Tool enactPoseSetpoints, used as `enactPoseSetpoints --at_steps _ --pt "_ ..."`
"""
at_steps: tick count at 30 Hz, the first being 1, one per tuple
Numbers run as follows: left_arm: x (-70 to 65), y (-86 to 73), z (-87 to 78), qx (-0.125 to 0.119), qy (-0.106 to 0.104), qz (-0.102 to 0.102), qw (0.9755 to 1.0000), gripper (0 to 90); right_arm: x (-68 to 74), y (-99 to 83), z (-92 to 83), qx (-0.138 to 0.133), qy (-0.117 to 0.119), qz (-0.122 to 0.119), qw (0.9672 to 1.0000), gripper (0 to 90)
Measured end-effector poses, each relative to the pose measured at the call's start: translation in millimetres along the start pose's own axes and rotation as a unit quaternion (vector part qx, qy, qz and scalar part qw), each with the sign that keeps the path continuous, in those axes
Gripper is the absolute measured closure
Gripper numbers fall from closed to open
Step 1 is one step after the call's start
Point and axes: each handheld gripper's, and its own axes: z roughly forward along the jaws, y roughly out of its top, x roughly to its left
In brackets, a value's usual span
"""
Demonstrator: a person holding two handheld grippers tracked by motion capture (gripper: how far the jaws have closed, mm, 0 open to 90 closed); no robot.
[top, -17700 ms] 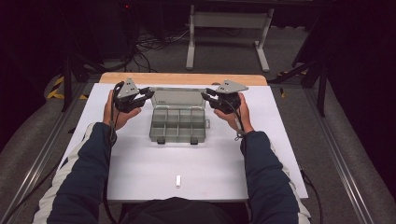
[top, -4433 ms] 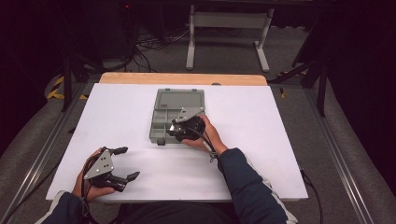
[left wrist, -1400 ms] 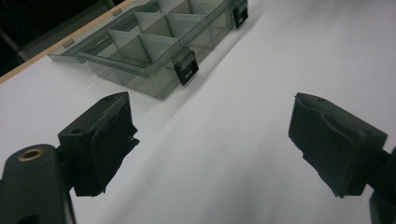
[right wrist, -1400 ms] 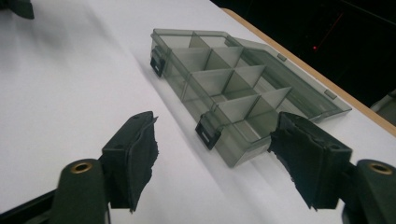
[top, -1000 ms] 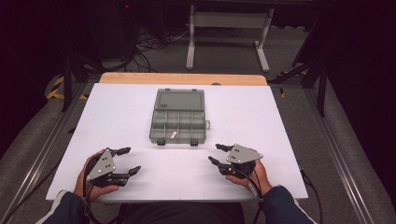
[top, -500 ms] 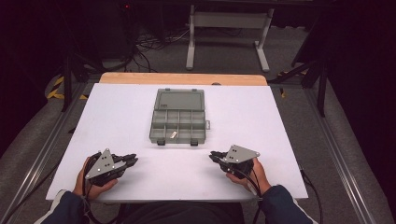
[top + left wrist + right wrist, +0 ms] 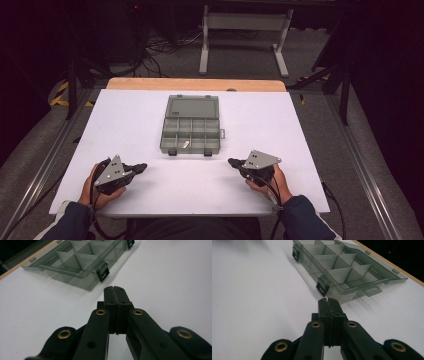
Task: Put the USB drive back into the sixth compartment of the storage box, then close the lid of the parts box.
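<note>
A grey see-through compartment box (image 7: 191, 131) lies open at the middle of the white table, its lid folded back. A small white piece (image 7: 185, 144) rests in one of its front compartments. My left gripper (image 7: 141, 167) sits low near the front left edge and points right toward the box. Its jaws have just been closing and now meet with nothing between them (image 7: 115, 287). My right gripper (image 7: 231, 162) sits at the front right and points left. It too has just closed, shut on nothing (image 7: 327, 300). The box (image 7: 75, 262) (image 7: 342, 267) lies a short way ahead of each gripper, apart from both.
The white table top (image 7: 280, 125) has a wooden strip (image 7: 195, 84) along its far edge. A metal stand (image 7: 245, 30) and floor cables lie beyond it. Metal rails (image 7: 45, 165) run along both sides of the table.
Both grippers' jaws went from open a second ago to shut. The hands stayed near the front edge. Earlier the right gripper was at the box, and the white piece lay on the table.
</note>
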Motion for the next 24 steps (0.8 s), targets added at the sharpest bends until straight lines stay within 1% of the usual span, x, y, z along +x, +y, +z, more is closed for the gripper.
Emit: enactPoseSetpoints --at_steps 5,8,10,14,16,20,24 --pt "3.3 0.9 2.8 0.007 0.000 0.003 1.0000 90.0 -1.4 1.6 -0.8 -0.002 -0.001 0.001 1.0000 90.0" --pt "8.6 1.4 5.0 0.008 0.003 -0.001 1.0000 90.0 -3.1 1.3 0.4 0.001 -0.002 0.002 1.0000 90.0" --pt "11.3 1.1 6.5 0.009 0.002 -0.005 0.9999 90.0 -5.4 -0.1 1.0 0.000 -0.002 0.007 1.0000 90.0" --pt "12.4 0.9 9.2 0.018 0.004 0.000 0.9998 90.0 -8.0 -0.6 1.2 -0.001 -0.004 0.009 1.0000 90.0" --pt "13.2 0.8 9.6 0.019 0.004 0.000 0.9998 90.0 -9.0 0.1 1.5 -0.003 -0.003 0.013 0.9999 90.0" --pt "14.7 0.8 10.8 0.024 0.006 0.004 0.9997 90.0 -11.5 0.3 4.4 0.001 -0.003 0.017 0.9999 90.0" --pt "18.2 2.8 13.0 0.029 0.009 0.006 0.9995 90.0 -13.0 2.1 6.4 0.002 -0.006 0.016 0.9998 90.0"
